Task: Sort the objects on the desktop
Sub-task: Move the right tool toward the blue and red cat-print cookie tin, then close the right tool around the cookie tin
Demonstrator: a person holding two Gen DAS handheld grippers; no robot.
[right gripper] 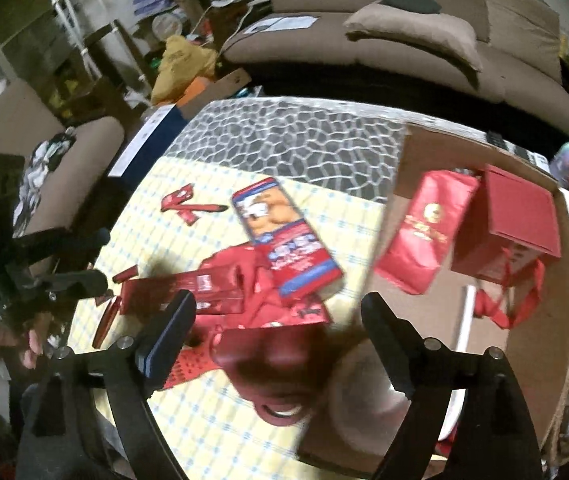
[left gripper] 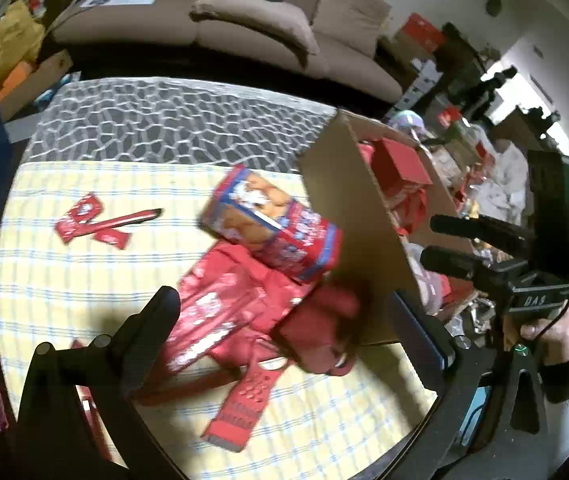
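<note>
Jaws of the left gripper (left gripper: 284, 320) stand wide, empty, over a heap of red packets (left gripper: 224, 312) at lower centre on the table (left gripper: 44, 272); the biscuit box (left gripper: 272, 224) lies on the heap, stiff and light, best taken across its narrow sides. The cardboard box (left gripper: 348, 216) crowds it on the right. In the right view, the right gripper (right gripper: 280, 328) also gapes, empty, above a blurred red thing, perhaps a soft pouch (right gripper: 276, 364); red bags (right gripper: 424, 232) already fill the carton.
</note>
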